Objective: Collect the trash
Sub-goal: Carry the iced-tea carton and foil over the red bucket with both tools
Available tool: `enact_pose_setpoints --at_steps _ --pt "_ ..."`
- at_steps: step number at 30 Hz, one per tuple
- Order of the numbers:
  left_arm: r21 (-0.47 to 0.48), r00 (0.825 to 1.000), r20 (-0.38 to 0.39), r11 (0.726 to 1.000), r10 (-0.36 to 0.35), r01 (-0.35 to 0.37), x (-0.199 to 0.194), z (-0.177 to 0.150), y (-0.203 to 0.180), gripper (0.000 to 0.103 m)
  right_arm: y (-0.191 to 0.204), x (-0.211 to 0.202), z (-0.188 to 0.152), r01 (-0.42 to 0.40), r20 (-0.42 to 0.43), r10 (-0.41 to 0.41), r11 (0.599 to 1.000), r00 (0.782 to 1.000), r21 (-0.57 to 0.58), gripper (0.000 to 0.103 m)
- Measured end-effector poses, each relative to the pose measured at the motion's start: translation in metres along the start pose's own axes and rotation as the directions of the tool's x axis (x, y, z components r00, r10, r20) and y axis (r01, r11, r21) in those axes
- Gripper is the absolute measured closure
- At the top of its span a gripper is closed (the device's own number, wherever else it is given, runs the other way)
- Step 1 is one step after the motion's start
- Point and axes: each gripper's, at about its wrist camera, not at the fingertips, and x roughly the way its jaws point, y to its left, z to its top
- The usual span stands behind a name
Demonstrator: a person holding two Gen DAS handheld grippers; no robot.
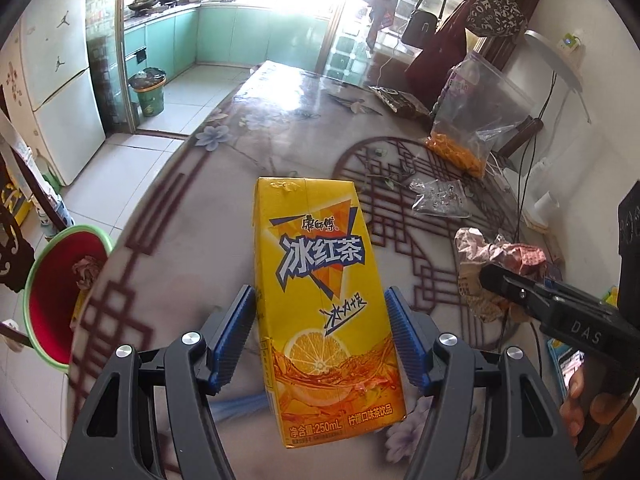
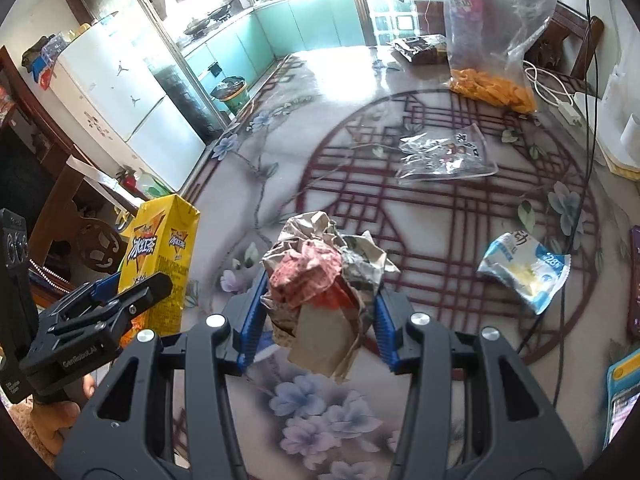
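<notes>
1. Left gripper [image 1: 320, 344] has the yellow iced-tea drink carton [image 1: 324, 300] clamped between its blue ribbed pads [image 1: 236, 332], held up above the table with the printed front facing the camera and the folded top pointing away.
2. Right gripper [image 2: 318, 312] is closed on a crumpled wad of brown, pink and grey paper [image 2: 320, 276], pads pressing in from both sides, the wad clear of the tabletop.
3. From the right wrist view, the carton sits off to the left of the wad, and you can see the left gripper's black body clamped around it.
4. From the left wrist view, the wad shows at the right, with the black tip of the right gripper in front of it.
5. Down at the left edge, beside the table, there's a round basin with a green rim and red inside [image 1: 60, 292], and a crumpled scrap [image 1: 86, 272] already lying in it.
6. Under both loads is the glossy table with a flower print and a dark red lattice circle [image 2: 460, 216].
7. More litter on that table: a blue-and-white torn wrapper [image 2: 524, 268] to the right, and a flattened clear plastic packet [image 2: 444, 154] farther back, well apart from each other.
8. At the far side stands a clear zip bag with orange snack pieces at the bottom [image 2: 492, 52], a plastic bottle just behind it.
9. Beyond the table, a white fridge [image 2: 116, 84] and turquoise kitchen cabinets [image 2: 304, 16], with a green bin [image 1: 150, 94] on the tiled floor.
</notes>
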Motion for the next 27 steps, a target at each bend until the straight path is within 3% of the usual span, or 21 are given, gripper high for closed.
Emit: enact_pose_setpoints --at_steps 12,21,24,27 --pt "0.034 0.999 -0.021 0.999 -0.035 0.036 -0.020 -0.007 0.065 0.040 0.082 0.007 -0.012 0.055 0.014 -0.055 0.998 0.998 -0.029 0.057" --pt "0.080 0.996 -0.046 0.994 -0.074 0.078 -0.018 -0.006 0.090 0.041 0.109 0.005 -0.021 0.094 0.044 -0.093 0.996 0.995 -0.005 0.057" --pt "0.095 0.994 -0.055 0.991 -0.091 0.096 -0.017 -0.003 0.095 0.052 0.116 0.006 -0.022 0.102 0.052 -0.102 0.995 0.993 0.005 0.057" --pt "0.088 0.993 -0.064 0.990 -0.102 0.108 -0.014 -0.001 0.103 0.055 0.122 0.007 -0.022 0.110 0.056 -0.110 0.994 0.992 0.008 0.057"
